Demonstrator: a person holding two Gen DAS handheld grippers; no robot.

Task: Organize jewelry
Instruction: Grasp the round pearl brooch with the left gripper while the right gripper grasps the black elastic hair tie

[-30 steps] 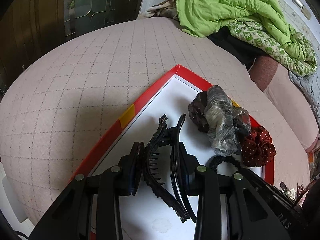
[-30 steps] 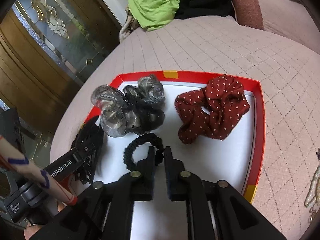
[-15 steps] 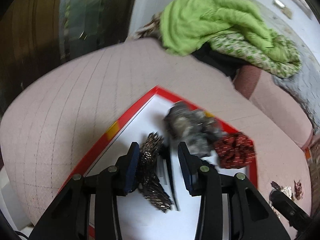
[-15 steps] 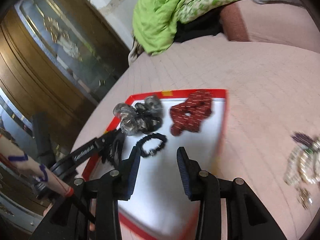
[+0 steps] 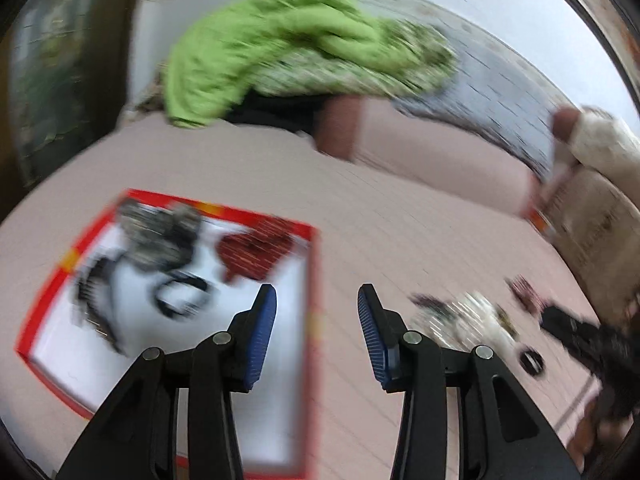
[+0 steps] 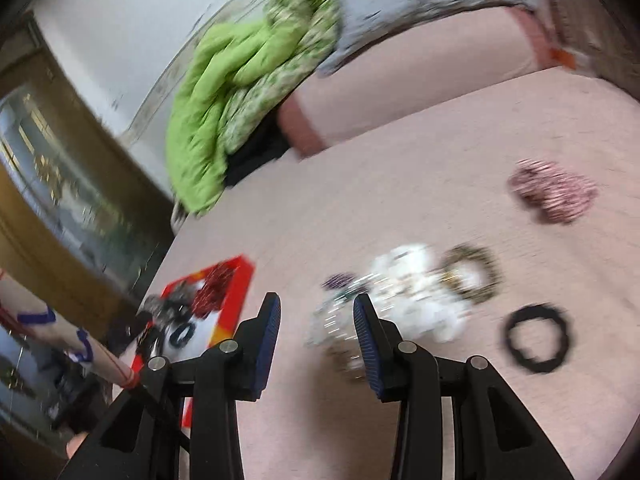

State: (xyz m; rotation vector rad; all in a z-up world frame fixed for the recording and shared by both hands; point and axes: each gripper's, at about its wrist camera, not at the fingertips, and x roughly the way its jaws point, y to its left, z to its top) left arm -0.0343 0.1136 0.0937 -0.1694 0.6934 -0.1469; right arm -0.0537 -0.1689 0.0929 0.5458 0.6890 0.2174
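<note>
Both views are blurred by motion. A red-rimmed white tray (image 5: 314, 280) lies on the pink quilted bed and holds a black claw clip (image 5: 92, 296), a grey-black scrunchie (image 5: 160, 232), a red dotted scrunchie (image 5: 256, 252) and a black hair tie (image 5: 180, 296). My left gripper (image 5: 316, 336) is open and empty above the tray's right edge. My right gripper (image 6: 316, 340) is open and empty over the bed, just before a pile of pearl jewelry (image 6: 412, 300). The tray (image 6: 240, 292) sits to its left. The pile also shows in the left wrist view (image 5: 468, 320).
A black hair tie (image 6: 536, 338), a gold-trimmed ring-shaped piece (image 6: 472, 272) and a pink scrunchie (image 6: 552, 192) lie on the bed to the right. A green quilt (image 5: 280, 48) is heaped at the bed's far side. A wooden door (image 6: 52, 208) stands at left.
Both grippers have let go, opened, and swung right away from the tray. The claw clip and the black hair tie now lie in the tray. The loose jewelry pile has come into view.
</note>
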